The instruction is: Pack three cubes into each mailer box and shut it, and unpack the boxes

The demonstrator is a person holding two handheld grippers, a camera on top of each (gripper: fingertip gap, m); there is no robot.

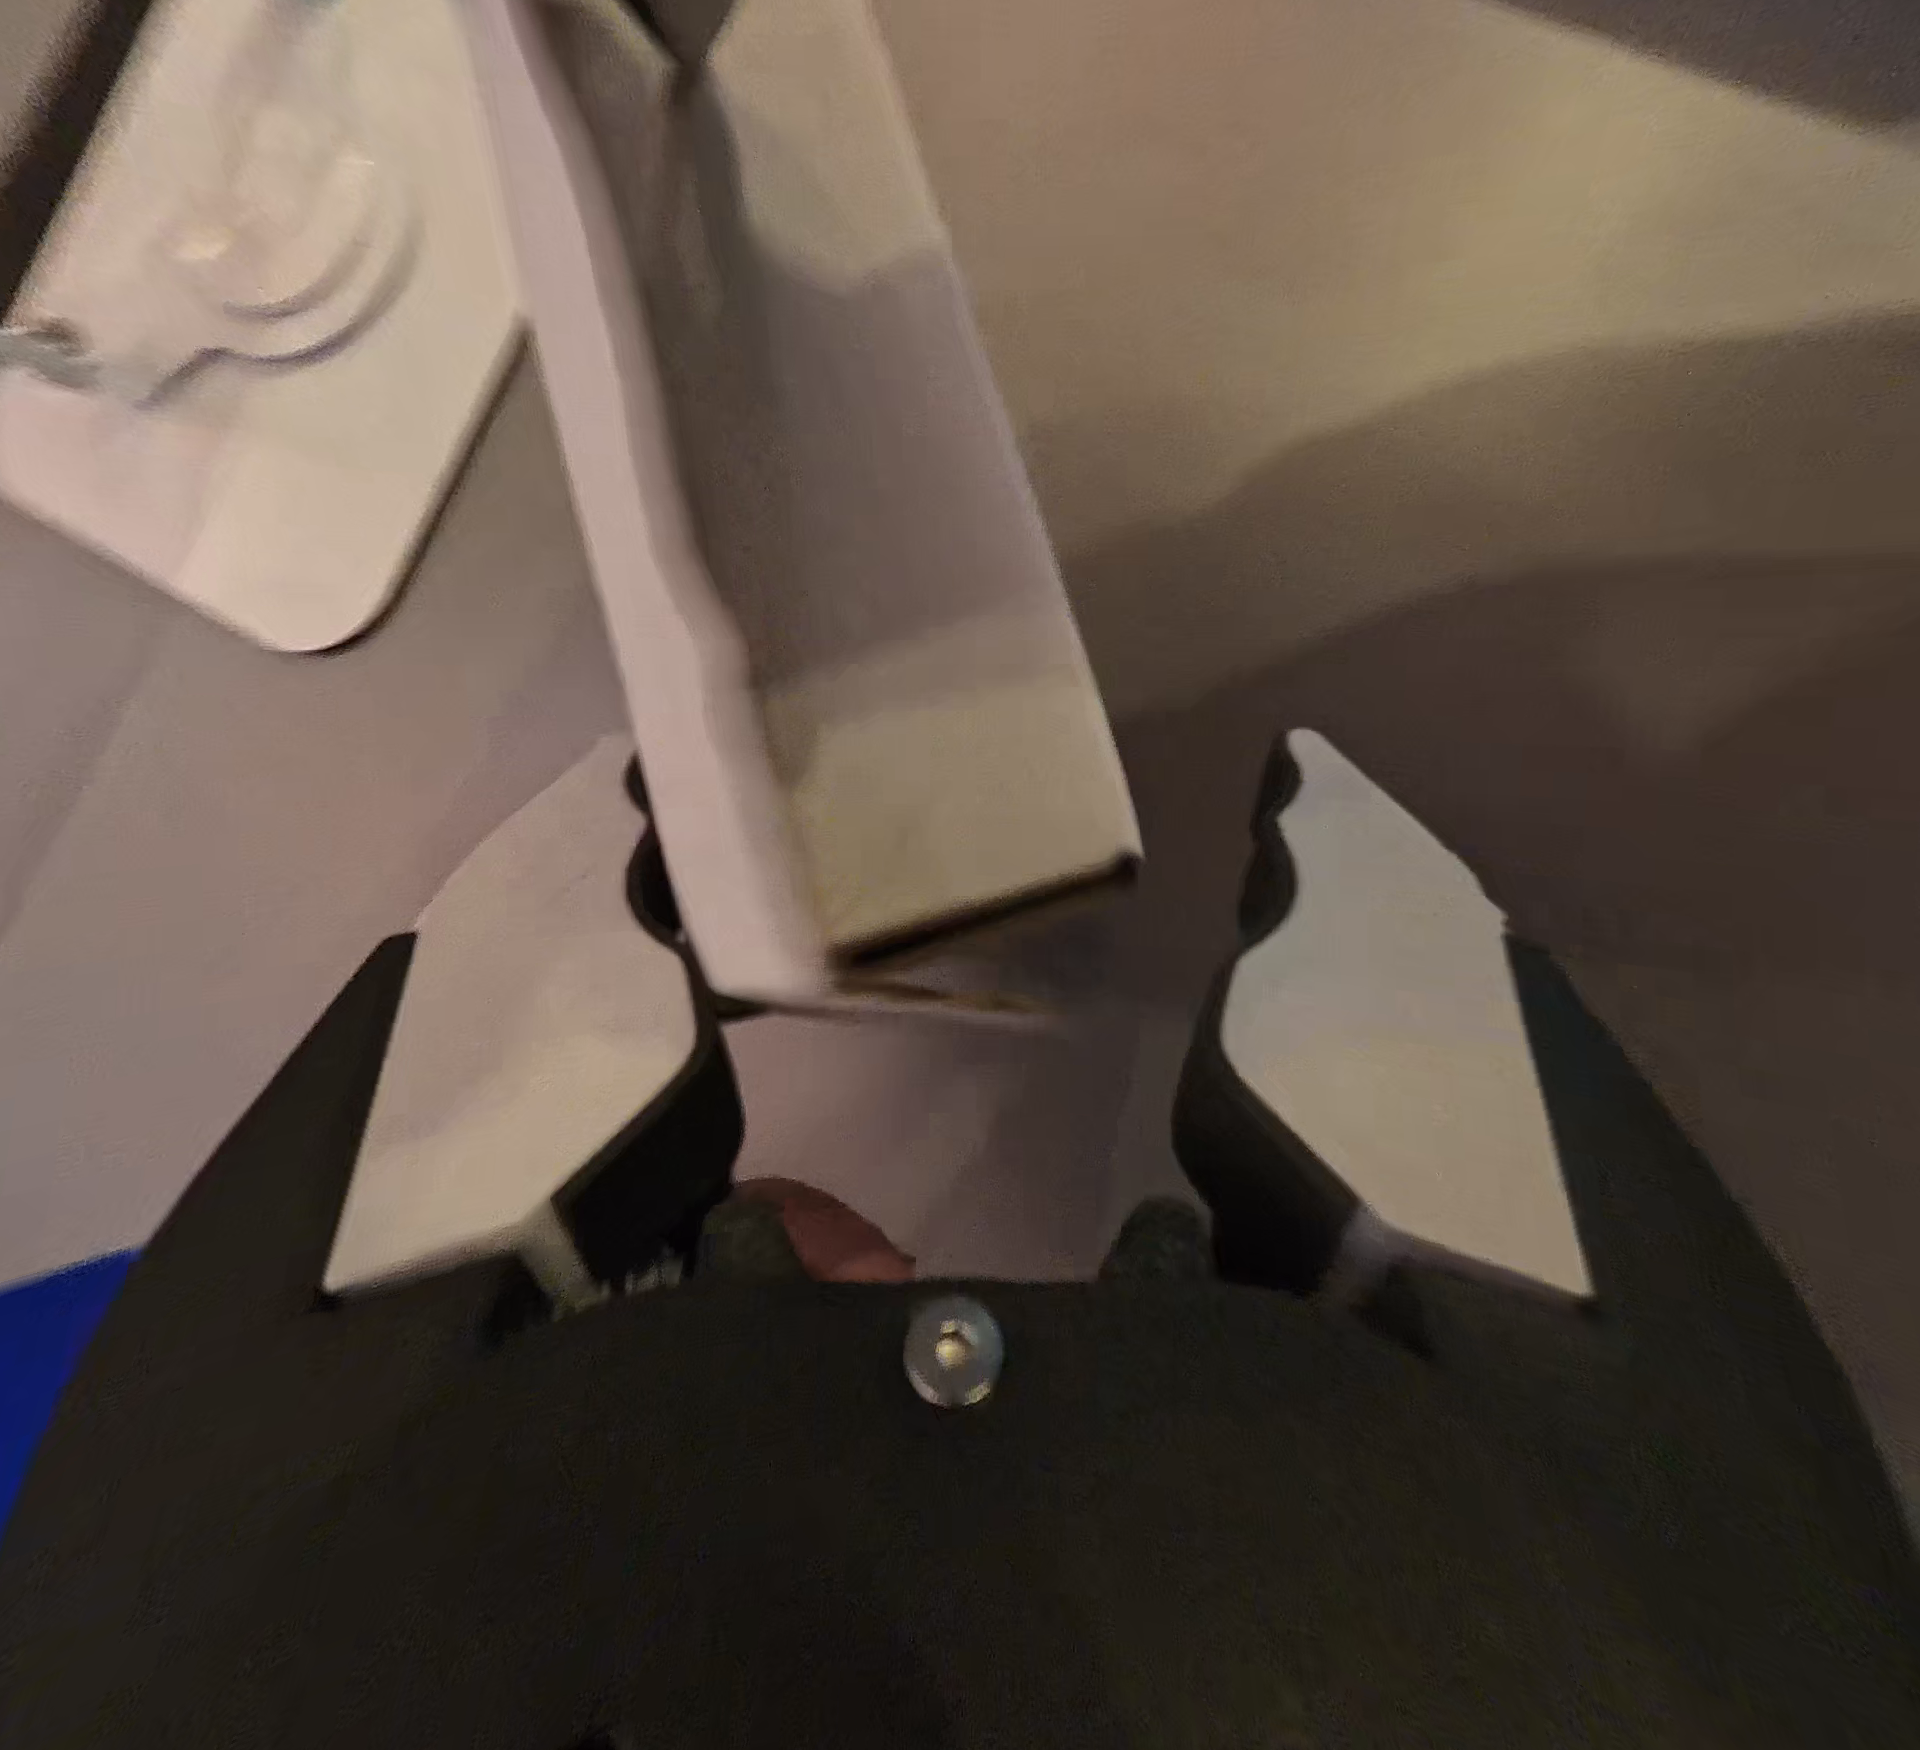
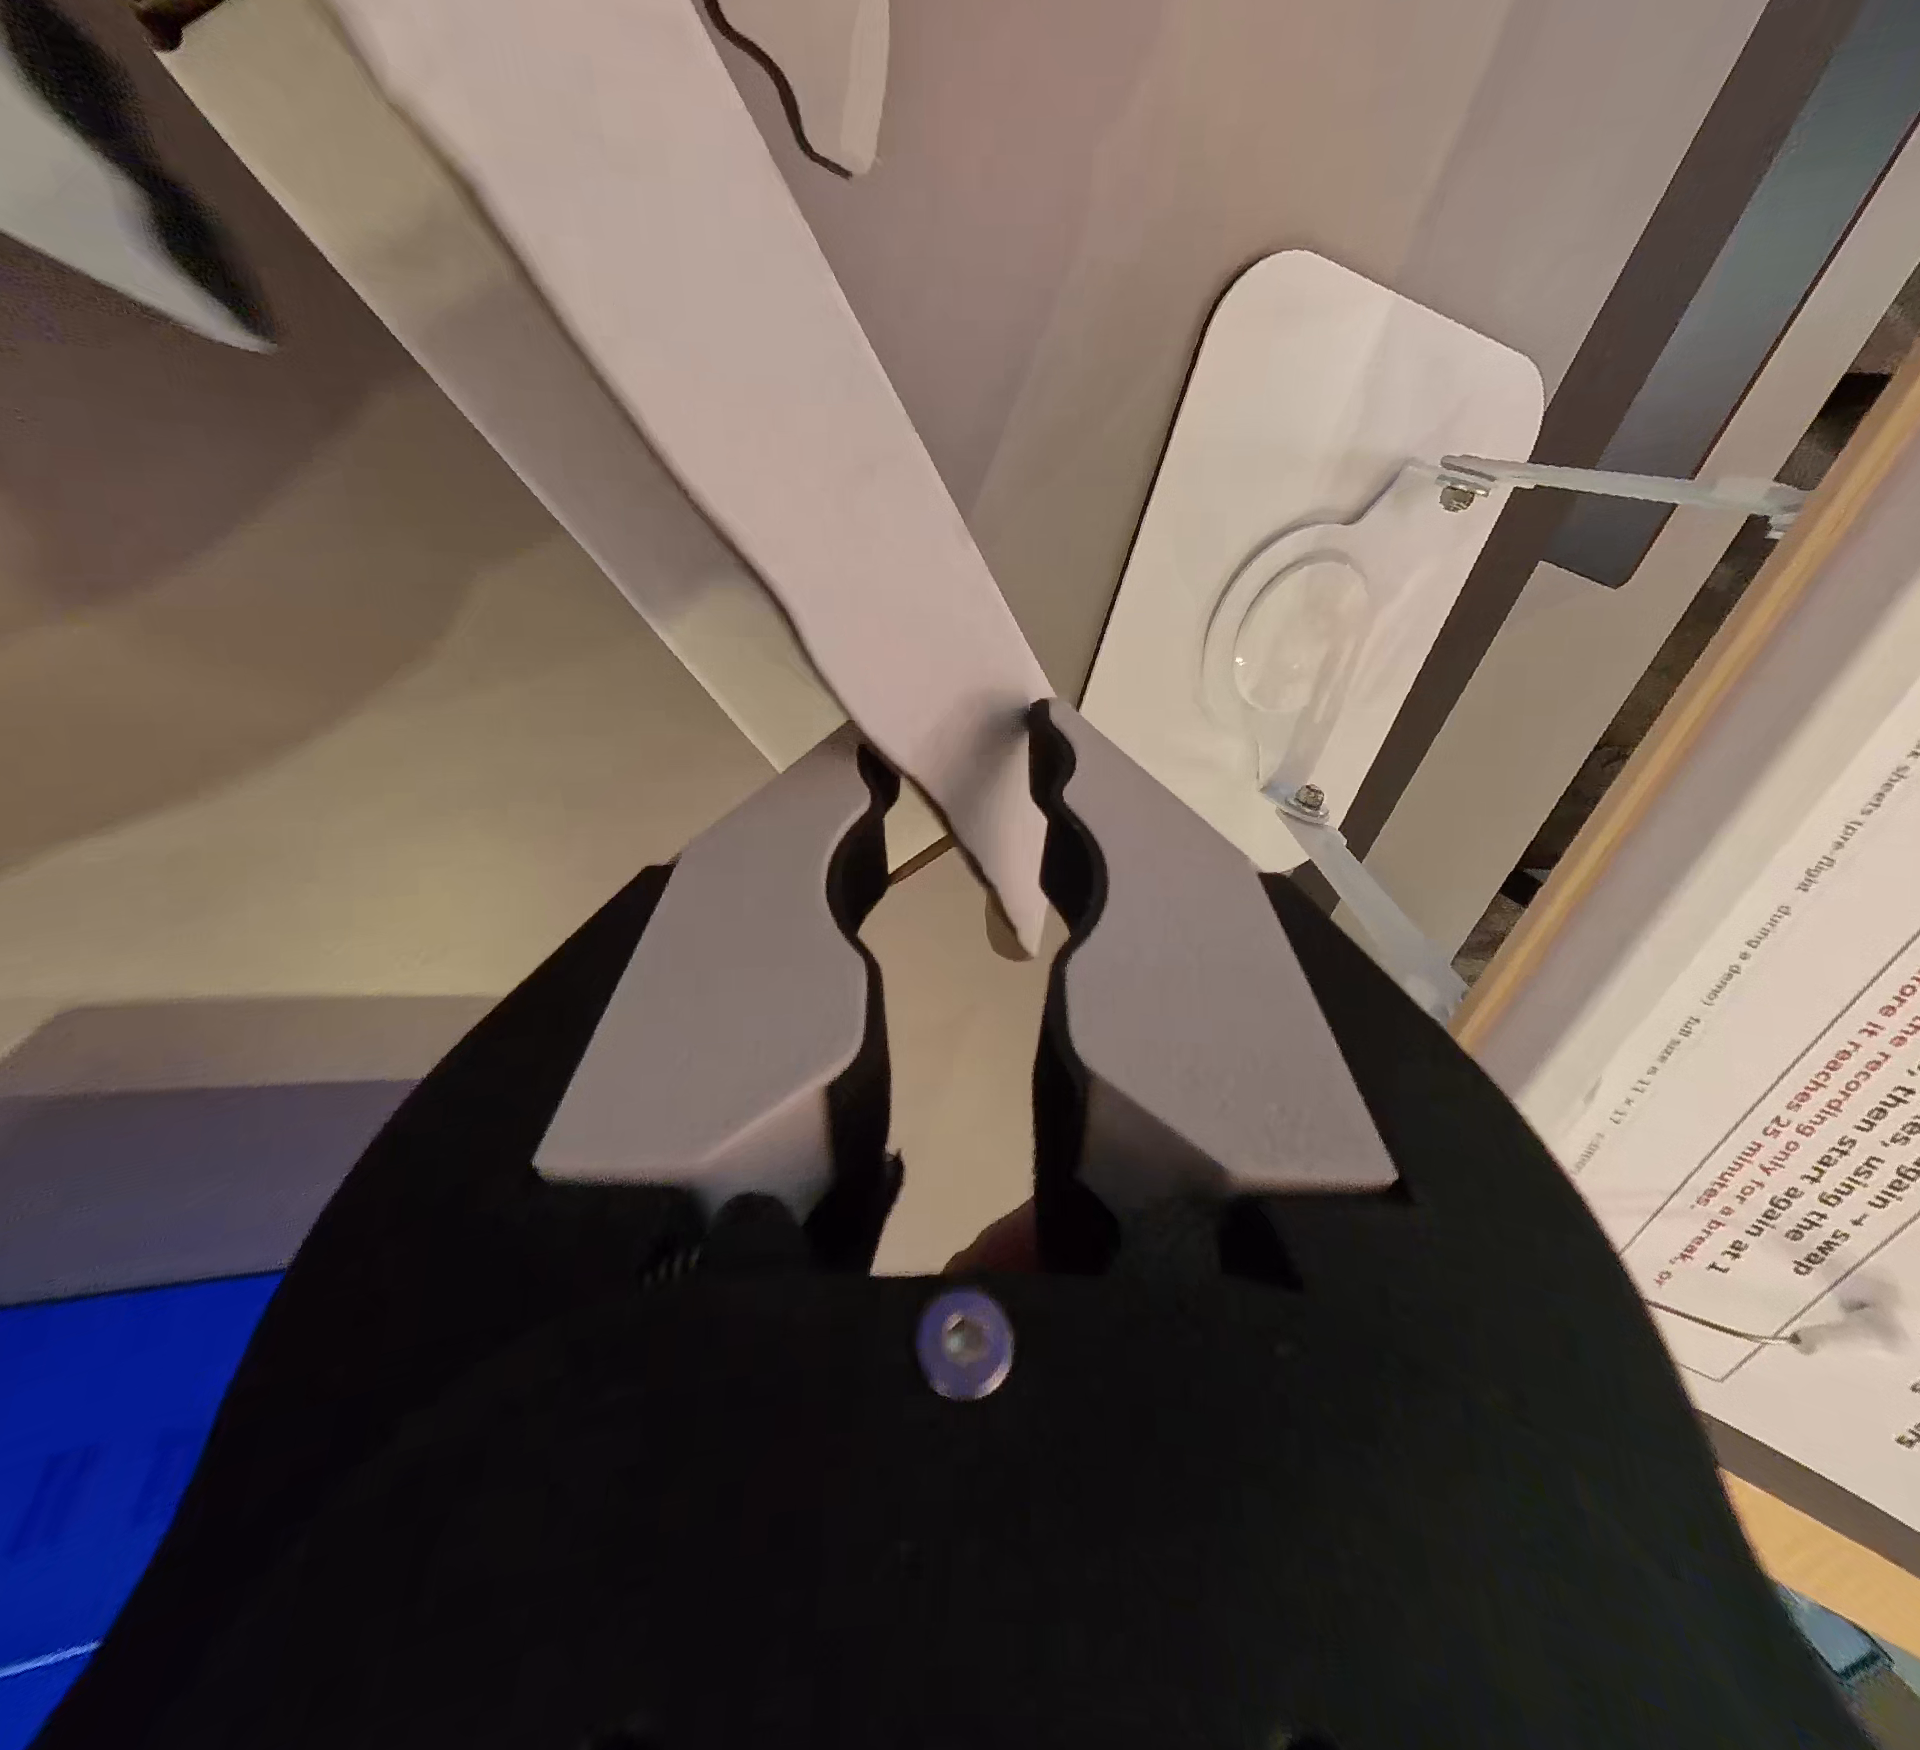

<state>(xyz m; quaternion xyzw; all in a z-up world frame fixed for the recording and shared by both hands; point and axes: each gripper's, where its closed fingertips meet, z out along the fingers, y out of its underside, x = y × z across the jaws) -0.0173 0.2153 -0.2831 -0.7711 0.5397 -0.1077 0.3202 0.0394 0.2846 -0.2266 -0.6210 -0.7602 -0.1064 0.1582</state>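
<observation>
The left gripper (image 1: 956, 827) is standing with its fingers spread wide apart, and the near corner of the white mailer box (image 1: 831, 495) is sitting in the gap between them. The box's white panel is lying against the inner edge of the left-hand finger (image 1: 644, 869), while the right-hand finger is standing clear of the cardboard. The left wrist view is blurred, so whether that contact is firm cannot be told.

The right gripper (image 2: 956, 827) is holding its fingers only partly apart, with a white flap of the mailer box (image 2: 644, 329) reaching down between them. The flap's edge is touching the right-hand finger (image 2: 1070, 827); a gap is showing between the flap and the other finger, so a clamp cannot be confirmed.

The box itself is being held tilted above the grey table (image 2: 1091, 142), its pale inner wall showing beside the flap. No cube is showing in either view.

Beside the box, a white plate with a clear domed fitting (image 2: 1320, 557) is lying flat on the table. Beyond that plate from the box, a printed sheet (image 2: 1766, 1129) is lying at the table's edge. Below the box, near the grippers' bodies, a blue surface (image 2: 114, 1451) is showing.
</observation>
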